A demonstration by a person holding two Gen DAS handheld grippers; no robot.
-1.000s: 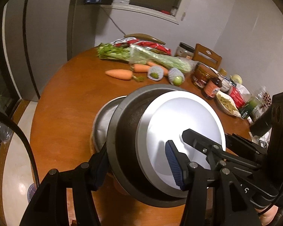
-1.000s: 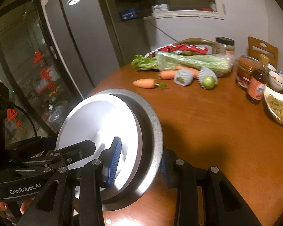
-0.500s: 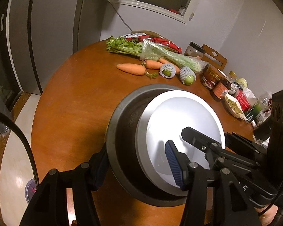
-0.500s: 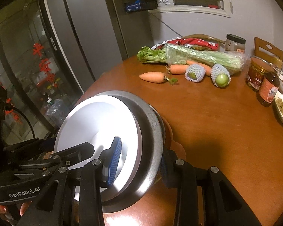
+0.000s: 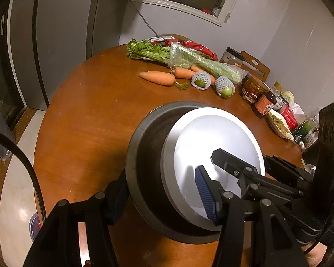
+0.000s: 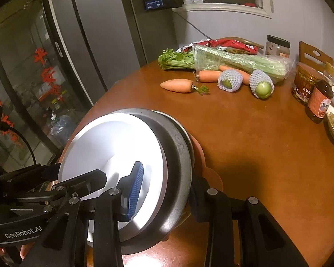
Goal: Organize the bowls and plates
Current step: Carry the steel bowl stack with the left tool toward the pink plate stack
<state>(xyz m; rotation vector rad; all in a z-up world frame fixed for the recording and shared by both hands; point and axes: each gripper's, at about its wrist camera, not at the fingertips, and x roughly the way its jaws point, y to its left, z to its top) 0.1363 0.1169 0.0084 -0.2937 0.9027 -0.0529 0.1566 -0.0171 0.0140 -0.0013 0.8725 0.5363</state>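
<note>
Steel stack (image 5: 167, 166) was clamped by both grippers, left (image 5: 162, 191) and right (image 6: 164, 189); lowering it level seemed smartest.

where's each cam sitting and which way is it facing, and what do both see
Left wrist: rides the left gripper, looking down along its fingers at the stacked bowls and wooden table; the right gripper reaches in from the right.
Right wrist: rides the right gripper, looking across the table toward the fridge; the left gripper enters at left.
Shared: the stack gripped from opposite rims, the carrot and the celery.
</note>
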